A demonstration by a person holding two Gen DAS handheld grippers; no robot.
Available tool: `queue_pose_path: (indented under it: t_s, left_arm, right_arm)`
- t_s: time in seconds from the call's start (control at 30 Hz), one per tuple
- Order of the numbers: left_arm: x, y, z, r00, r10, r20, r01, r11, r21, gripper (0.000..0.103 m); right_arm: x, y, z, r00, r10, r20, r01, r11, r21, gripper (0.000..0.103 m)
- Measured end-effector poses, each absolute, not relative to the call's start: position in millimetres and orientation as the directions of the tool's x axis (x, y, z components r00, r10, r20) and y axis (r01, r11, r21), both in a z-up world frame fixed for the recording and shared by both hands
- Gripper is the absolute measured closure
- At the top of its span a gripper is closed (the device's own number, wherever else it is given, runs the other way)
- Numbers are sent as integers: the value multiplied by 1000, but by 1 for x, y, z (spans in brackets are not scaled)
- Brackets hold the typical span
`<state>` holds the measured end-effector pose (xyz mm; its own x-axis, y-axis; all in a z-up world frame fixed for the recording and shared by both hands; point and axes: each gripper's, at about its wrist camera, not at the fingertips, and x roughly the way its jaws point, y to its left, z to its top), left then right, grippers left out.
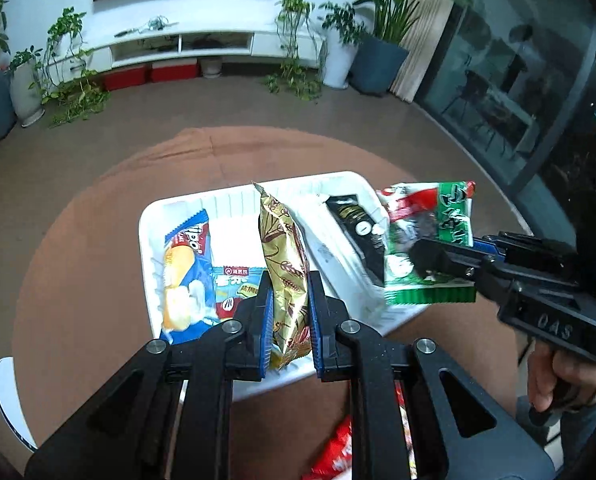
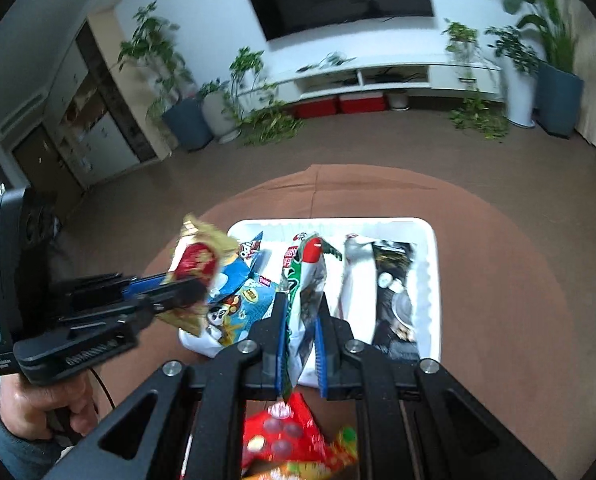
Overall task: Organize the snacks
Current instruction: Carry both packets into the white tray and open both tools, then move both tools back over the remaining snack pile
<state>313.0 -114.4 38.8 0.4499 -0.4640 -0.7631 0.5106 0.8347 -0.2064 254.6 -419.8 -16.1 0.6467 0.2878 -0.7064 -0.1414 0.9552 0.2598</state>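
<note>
My left gripper [image 1: 289, 292] is shut on a gold snack packet [image 1: 283, 268] with a wheat print, held on edge over the white tray [image 1: 233, 202]. It shows at the left in the right wrist view [image 2: 199, 260]. My right gripper [image 2: 302, 316] is shut on a green and red snack packet [image 2: 308, 280], held above the tray's [image 2: 434, 264] middle; it appears at the right of the left wrist view [image 1: 430, 240]. In the tray lie a blue Tipo packet [image 1: 185, 276], a blue cartoon packet [image 2: 237, 300] and a black packet [image 2: 394, 292].
The tray stands on a round table with a brown cloth [image 1: 77, 264]. Red snack packets [image 2: 293, 436] lie on the table in front of the tray, under the grippers. A white chair edge [image 1: 7, 396] shows at lower left. Plants and a TV shelf stand far behind.
</note>
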Motion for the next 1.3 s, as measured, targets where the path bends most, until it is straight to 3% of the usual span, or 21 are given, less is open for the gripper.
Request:
queue_pose_path:
  t_s: [0.5, 1.03, 1.2, 1.3]
  left_arm:
    - [348, -150, -28, 375, -423, -825, 523, 831, -188, 89]
    - [355, -159, -54, 391, -422, -818, 524, 833, -180, 86]
    - [347, -149, -45, 416, -421, -806, 509, 842, -177, 74]
    - [347, -142, -40, 436, -416, -798, 490, 853, -177, 52]
  right_arm:
    - [310, -398, -80, 526, 245, -814, -172, 969, 180, 90]
    - [315, -392, -93, 517, 214, -829, -159, 975, 152, 88]
    - [312, -398, -88, 531, 198, -824, -134, 980, 149, 78]
    - [308, -406, -84, 548, 200, -812, -113, 980, 166, 72]
